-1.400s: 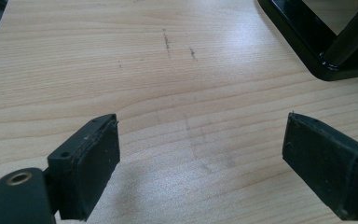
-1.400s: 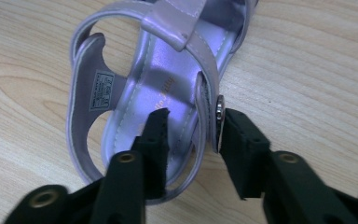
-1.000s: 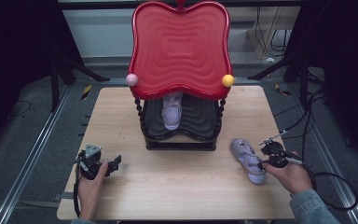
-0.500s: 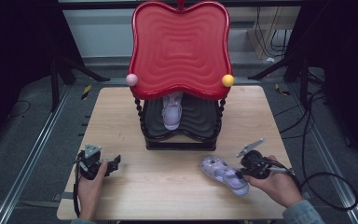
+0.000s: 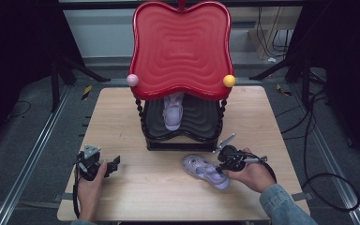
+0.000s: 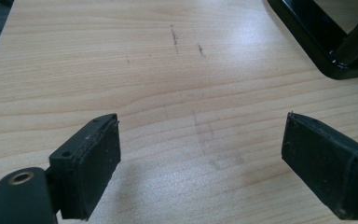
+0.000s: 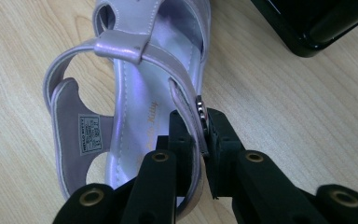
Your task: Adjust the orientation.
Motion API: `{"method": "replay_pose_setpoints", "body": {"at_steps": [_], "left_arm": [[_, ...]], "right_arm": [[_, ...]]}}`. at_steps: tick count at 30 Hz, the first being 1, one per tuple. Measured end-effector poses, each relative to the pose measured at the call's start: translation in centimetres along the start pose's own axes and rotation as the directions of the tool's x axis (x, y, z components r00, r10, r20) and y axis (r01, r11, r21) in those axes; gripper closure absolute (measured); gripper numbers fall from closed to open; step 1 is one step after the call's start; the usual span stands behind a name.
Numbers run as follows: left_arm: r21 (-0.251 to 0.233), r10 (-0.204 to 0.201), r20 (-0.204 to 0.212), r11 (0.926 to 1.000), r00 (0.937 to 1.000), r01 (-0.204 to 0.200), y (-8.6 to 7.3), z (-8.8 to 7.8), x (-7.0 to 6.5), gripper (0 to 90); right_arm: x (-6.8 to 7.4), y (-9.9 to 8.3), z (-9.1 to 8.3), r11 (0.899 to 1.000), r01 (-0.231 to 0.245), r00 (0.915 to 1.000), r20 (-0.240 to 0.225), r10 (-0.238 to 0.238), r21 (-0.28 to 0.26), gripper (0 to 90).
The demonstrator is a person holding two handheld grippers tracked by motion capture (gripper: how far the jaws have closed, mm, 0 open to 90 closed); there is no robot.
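Note:
A lilac sandal (image 5: pixel 205 170) lies on the wooden table (image 5: pixel 164 187) in front of the rack, toe toward the left. My right gripper (image 5: pixel 224 161) is shut on the sandal's side strap (image 7: pixel 186 105) near the heel, with the buckle pinched between the jaws. A second lilac sandal (image 5: pixel 173 110) rests on the black lower shelf (image 5: pixel 198 123) of a rack under a red wavy top panel (image 5: pixel 181 47). At the table's front left, my left gripper (image 5: pixel 113 164) stands open over bare wood, its pads (image 6: pixel 98 158) wide apart with nothing between them.
The rack has twisted black posts (image 5: pixel 141 117), a pink ball (image 5: pixel 132 79) and a yellow ball (image 5: pixel 228 80) at the panel's corners. Its black base corner (image 6: pixel 326 51) shows in the left gripper view. Cables (image 5: pixel 318 178) trail off the table's right side.
The right gripper has carried the sandal from the table's right edge leftward and toward the rack's front. The left gripper has stayed in place.

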State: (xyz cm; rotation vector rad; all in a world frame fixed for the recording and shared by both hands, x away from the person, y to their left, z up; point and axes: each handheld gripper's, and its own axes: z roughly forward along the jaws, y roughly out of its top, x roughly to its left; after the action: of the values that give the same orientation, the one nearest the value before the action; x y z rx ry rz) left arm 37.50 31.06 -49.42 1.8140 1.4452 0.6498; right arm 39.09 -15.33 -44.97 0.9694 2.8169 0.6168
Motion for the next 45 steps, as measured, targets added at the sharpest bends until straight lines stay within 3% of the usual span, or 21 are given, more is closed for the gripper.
{"method": "replay_pose_setpoints", "body": {"at_steps": [7, 13, 19, 25, 33, 45], "left_arm": [[0.007, 0.004, 0.003, 1.0000, 1.0000, -0.004, -0.1, 0.1, 0.0, 11.0], [0.005, -0.007, -0.001, 1.0000, 1.0000, 0.007, -0.2, 0.0, 0.1, 10.1], [0.012, -0.002, -0.006, 0.9999, 1.0000, 0.003, -0.2, 0.0, 0.1, 9.0], [0.013, -0.005, -0.009, 0.9999, 0.9999, 0.005, -0.3, 0.0, 0.3, 9.0], [0.011, -0.005, -0.016, 0.9999, 0.9999, 0.005, -0.3, -0.1, 0.5, 9.0], [0.012, -0.002, -0.018, 0.9999, 0.9998, 0.002, -0.3, -0.1, 0.5, 9.0]], "right_arm": [[0.1, -0.4, 0.4, 1.000, -0.014, 0.9998, 0.017, 0.013, 0.025, 74.9], [0.8, -0.3, -1.8, 1.000, -0.030, 0.9974, 0.066, 0.030, 0.002, 60.4], [2.0, -0.4, -4.5, 0.999, -0.009, 0.9966, 0.082, 0.012, -0.038, 59.9], [3.1, -0.4, -5.4, 0.999, 0.010, 0.9970, 0.077, -0.006, -0.045, 64.1], [4.7, 0.1, -5.0, 0.999, 0.019, 0.9995, 0.028, -0.018, -0.047, 63.4], [5.6, 0.3, -2.8, 1.000, 0.030, 0.9995, -0.003, -0.030, 0.000, 62.7]]}}
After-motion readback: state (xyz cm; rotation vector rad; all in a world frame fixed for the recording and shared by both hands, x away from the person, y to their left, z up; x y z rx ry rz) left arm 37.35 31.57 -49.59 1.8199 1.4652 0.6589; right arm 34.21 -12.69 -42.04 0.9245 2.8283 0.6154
